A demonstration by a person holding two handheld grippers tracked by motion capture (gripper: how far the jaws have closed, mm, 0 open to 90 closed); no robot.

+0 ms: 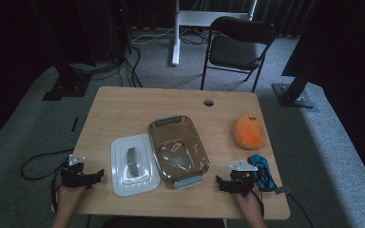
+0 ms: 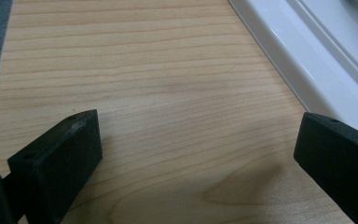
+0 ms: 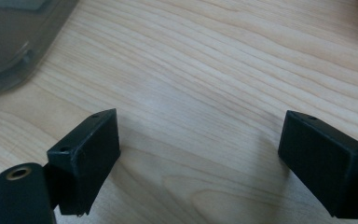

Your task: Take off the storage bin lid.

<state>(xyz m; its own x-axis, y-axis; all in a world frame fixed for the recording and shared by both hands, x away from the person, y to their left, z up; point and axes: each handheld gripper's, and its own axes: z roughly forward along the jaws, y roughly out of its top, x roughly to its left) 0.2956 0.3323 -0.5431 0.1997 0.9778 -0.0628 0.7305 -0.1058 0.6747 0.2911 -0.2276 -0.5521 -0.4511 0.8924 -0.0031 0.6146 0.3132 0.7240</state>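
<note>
left gripper (image 1: 94, 176) resting low at near-left edge of the wooden table (image 1: 123, 107), jaws wide apart, nothing between them, only bare wood in the gap. white lid (image 1: 134, 164) just beside it to the right, flat on the table, grey handle (image 1: 132, 161) on top; lid's rim crossing upper right corner of left gripper view (image 2: 307, 60). right gripper (image 1: 221, 183) at near-right, jaws also spread, empty, pointing toward clear container (image 1: 178, 149). container open, sitting mid-table, touching or nearly touching lid's right edge; its corner at upper left of right gripper view (image 3: 14, 42). orange plush (image 1: 249, 130) well apart at far right, blue object (image 1: 261, 171) just behind right gripper.
</note>
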